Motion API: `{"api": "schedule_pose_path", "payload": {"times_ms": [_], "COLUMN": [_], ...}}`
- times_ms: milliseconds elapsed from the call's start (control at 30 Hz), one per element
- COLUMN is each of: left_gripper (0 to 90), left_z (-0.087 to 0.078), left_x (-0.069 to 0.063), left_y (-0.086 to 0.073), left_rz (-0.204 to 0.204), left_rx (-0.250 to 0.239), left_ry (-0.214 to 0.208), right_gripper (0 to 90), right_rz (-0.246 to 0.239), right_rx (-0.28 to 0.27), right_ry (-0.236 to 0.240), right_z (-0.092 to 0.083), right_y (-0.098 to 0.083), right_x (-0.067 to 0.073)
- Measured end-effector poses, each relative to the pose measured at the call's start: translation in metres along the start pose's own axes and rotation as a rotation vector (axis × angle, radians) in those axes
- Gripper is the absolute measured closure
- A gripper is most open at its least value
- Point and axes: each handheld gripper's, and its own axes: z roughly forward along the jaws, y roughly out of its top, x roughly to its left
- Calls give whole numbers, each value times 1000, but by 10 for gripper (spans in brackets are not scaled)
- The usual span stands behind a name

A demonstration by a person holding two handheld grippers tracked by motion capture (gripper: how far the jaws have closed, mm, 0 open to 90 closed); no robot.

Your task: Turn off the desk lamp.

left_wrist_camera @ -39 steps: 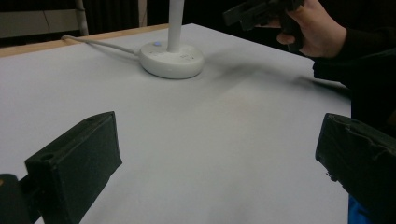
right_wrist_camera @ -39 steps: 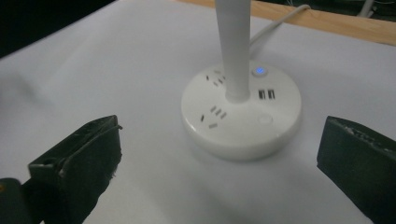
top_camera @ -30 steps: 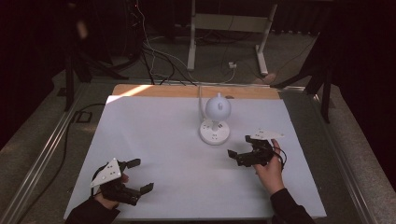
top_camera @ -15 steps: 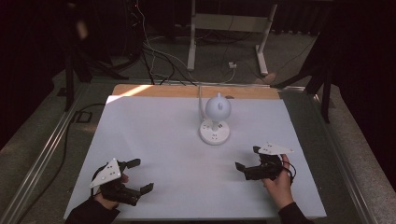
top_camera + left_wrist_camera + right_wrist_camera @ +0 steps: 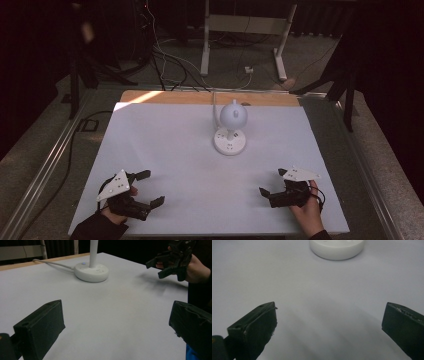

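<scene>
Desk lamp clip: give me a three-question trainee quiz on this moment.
1. True or false: the right gripper clasps the desk lamp.
2. The left gripper has its jaws: A) shut B) open C) shut on the cable.
3. What lies between both grippers and the lamp's round base?

Key: 1. False; it is apart from the lamp, jaws open. 2. B. 3. Bare white table.

Both grippers, left gripper (image 5: 148, 188) and right gripper (image 5: 272, 182), hover agape.
</scene>
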Motion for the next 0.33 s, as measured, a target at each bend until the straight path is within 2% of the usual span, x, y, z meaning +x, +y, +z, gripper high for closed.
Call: {"api": "schedule_pose_path", "payload": {"times_ms": [100, 333], "left_gripper": [6, 6], "left_z": [0, 0], "left_x": [0, 0], "left_y": [0, 0], "left_rz": [1, 1], "left_rx": [-1, -3], "left_ry": [-3, 0], "right_gripper": [0, 0], "right_rz": [9, 11], "right_rx": [-4, 6], "right_ry": [-12, 1], "right_z": [-4, -1], "right_y": [-4, -5], "right_x": [-1, -2]}}
